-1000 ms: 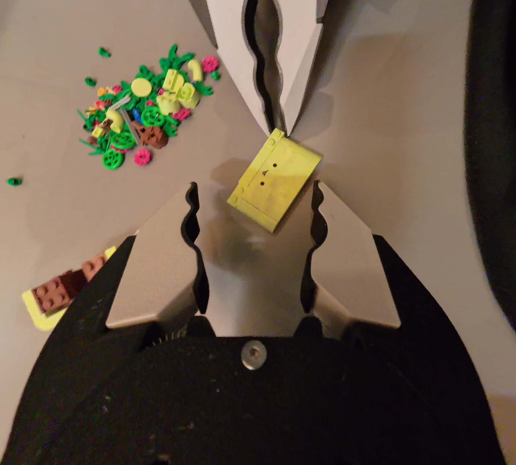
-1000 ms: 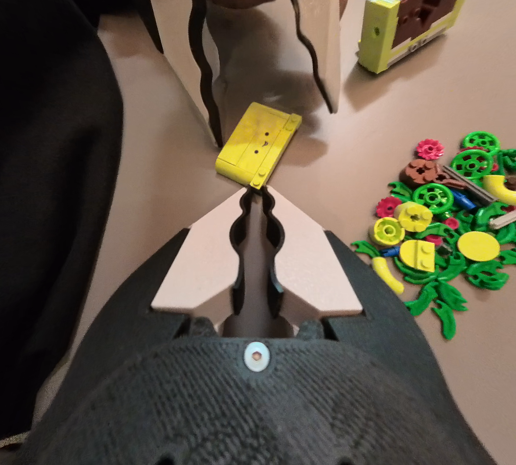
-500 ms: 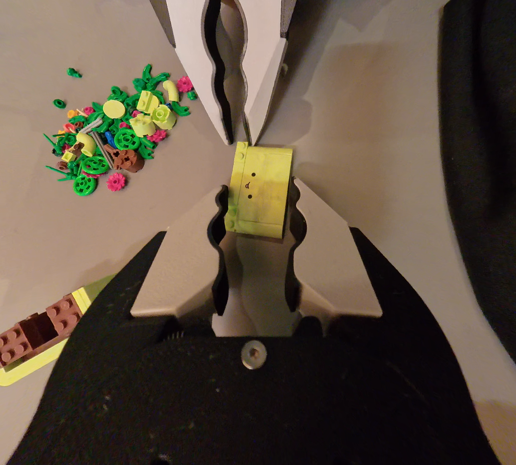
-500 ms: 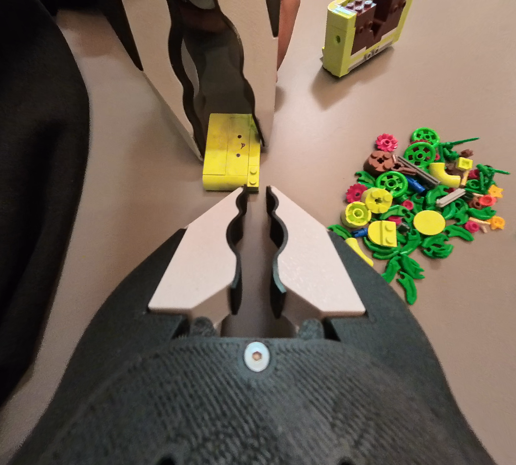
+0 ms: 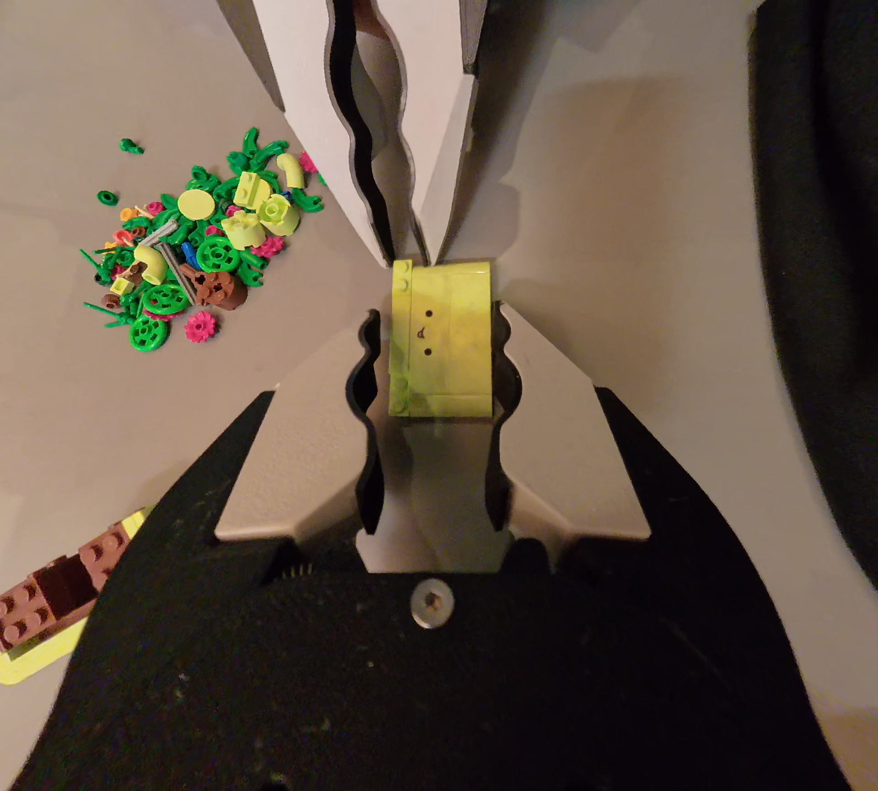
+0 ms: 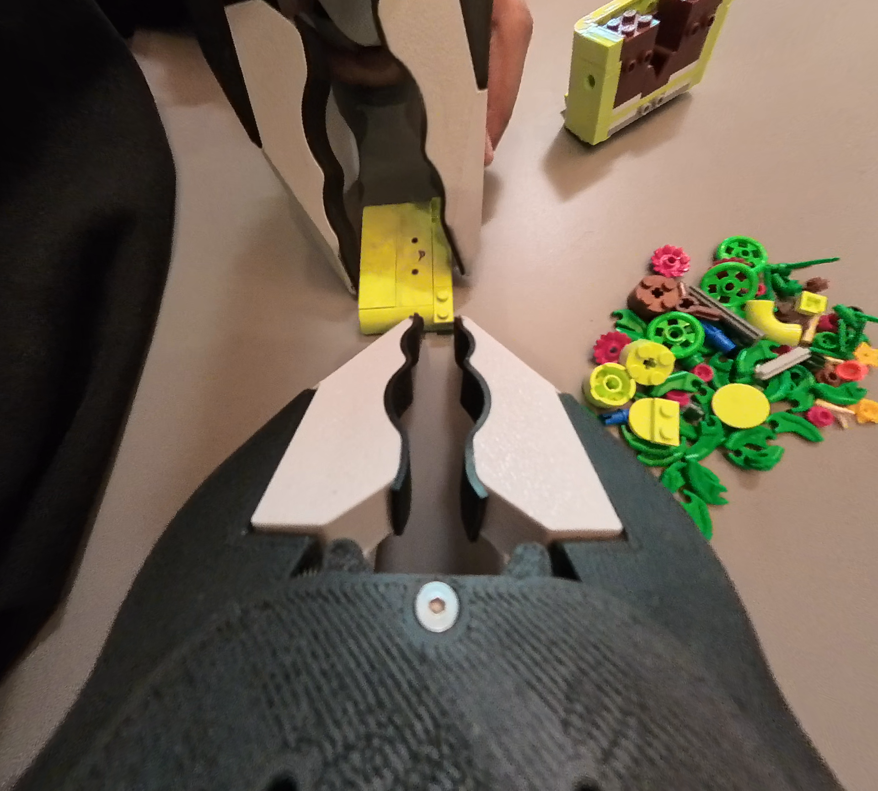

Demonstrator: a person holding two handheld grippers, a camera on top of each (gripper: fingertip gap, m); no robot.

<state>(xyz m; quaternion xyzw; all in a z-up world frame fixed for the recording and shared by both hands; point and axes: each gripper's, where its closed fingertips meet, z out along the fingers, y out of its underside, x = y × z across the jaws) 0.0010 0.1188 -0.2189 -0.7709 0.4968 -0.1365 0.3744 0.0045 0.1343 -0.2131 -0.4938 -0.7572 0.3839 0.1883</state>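
Note:
A flat yellow brick panel [image 5: 446, 340] with a small face printed on it lies on the tan table [image 5: 594, 198]. My left gripper [image 5: 434, 314] is shut on its two long sides. In the right wrist view the panel [image 6: 394, 264] sits between the left gripper's [image 6: 404, 278] upright fingers. My right gripper [image 6: 437, 324] faces the left one. Its jaws are almost shut, with a narrow slit, and hold nothing. Its tips rest against the panel's end, as the left wrist view [image 5: 411, 262] also shows.
A pile of small green, yellow, pink and brown brick parts [image 6: 731, 364] lies beside the grippers, seen too in the left wrist view [image 5: 199, 245]. A yellow frame with brown bricks [image 6: 651, 55] stands farther off. Dark fabric [image 6: 71, 198] borders the table. A hand [image 6: 508, 55] shows behind the left gripper. My two grippers' fingertips are within a few centimetres of each other.
The left gripper closed in from wide open around the panel, which turned from slanted to straight between its fingers. The right gripper stayed narrow at the panel's end.

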